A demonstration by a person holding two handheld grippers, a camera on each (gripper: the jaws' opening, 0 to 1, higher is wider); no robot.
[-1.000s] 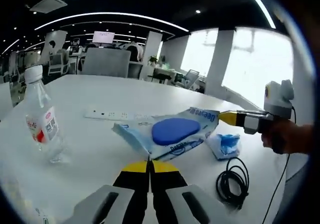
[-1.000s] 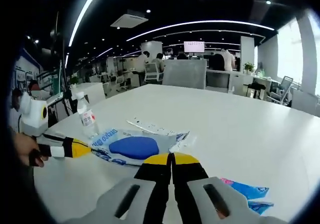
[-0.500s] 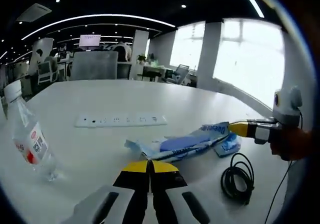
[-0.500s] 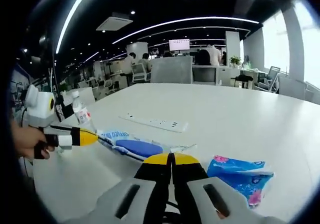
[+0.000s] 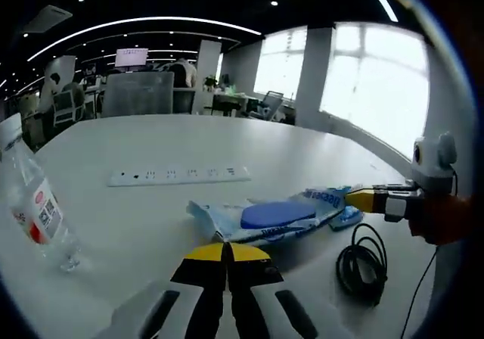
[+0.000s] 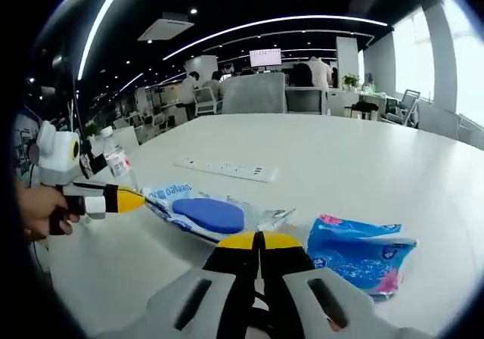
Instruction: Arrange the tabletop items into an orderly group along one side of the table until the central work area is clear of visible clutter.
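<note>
Wet-wipes packet (image 5: pixel 272 216), white-and-blue with a blue lid patch, is held by both grippers at opposite ends, just above the white table (image 5: pixel 227 146). Left gripper (image 5: pixel 224 253) has its jaws closed on the packet's near edge; right gripper (image 6: pixel 258 241) likewise, its contact point partly hidden behind its yellow tips. Water bottle (image 5: pixel 30 210) is cut off at the left gripper view's edge. Black cable coil (image 5: pixel 361 263) appears there; the blue tissue pack (image 6: pixel 359 252) reads clearly in the right gripper view. White power strip (image 5: pixel 178 175) lies behind.
</note>
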